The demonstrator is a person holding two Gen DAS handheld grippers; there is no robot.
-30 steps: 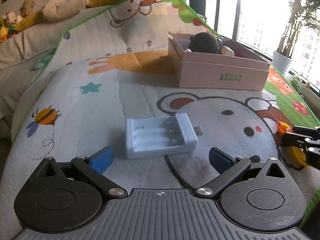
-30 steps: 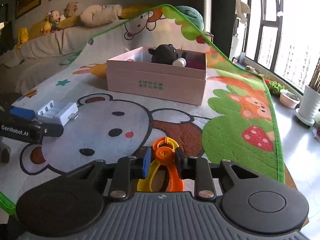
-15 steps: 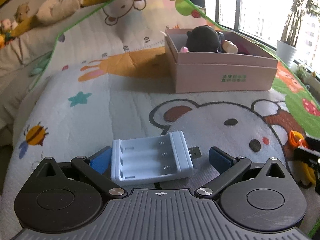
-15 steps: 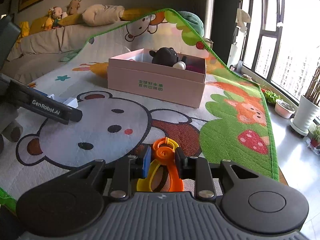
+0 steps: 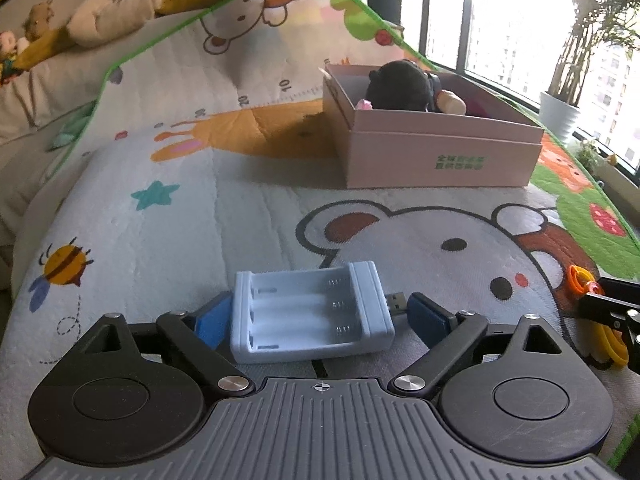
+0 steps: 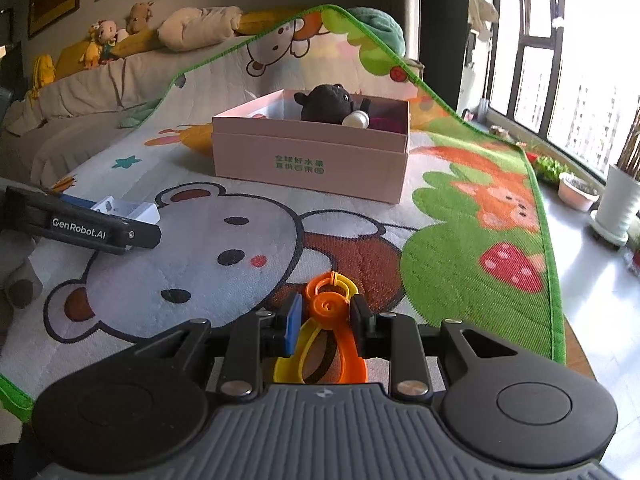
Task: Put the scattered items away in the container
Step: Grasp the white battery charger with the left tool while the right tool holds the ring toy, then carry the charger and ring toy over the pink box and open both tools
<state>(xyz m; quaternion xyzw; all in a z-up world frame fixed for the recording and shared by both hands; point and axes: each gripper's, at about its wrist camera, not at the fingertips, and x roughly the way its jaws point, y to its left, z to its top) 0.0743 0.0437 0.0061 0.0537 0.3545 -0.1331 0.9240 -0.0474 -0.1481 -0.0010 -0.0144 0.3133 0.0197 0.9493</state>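
**Item: battery charger, lying crosswise between the left jaws**

Battery charger [image 5: 312,312] — pale blue, three empty slots, short USB plug at its right end. Lies flat on the play mat [image 5: 248,224], directly ahead of the left gripper [image 5: 320,318] and inside its span. Long axis runs side to side, across the jaws, so the pads would meet its two short ends. The left pad sits at or just against the left end; the right pad stands just off the plug tip, a small gap showing. Jaws closing, not yet pressing from both sides.

Toy scissors [image 6: 326,328] — orange and yellow plastic. Clamped near the pivot by the right gripper [image 6: 326,314], jaws drawn narrow onto it, handles trailing back toward the camera.

Pink box [image 6: 312,160] — the container, open-topped, on the mat well beyond both grippers; a black plush toy [image 6: 326,102] sits inside. From the left gripper it lies ahead and to the right; from the right gripper, ahead and slightly left.

Judgement — the left hand alone is placed for the charger; a grip on the protruding plug may sit less securely than one on the casing.
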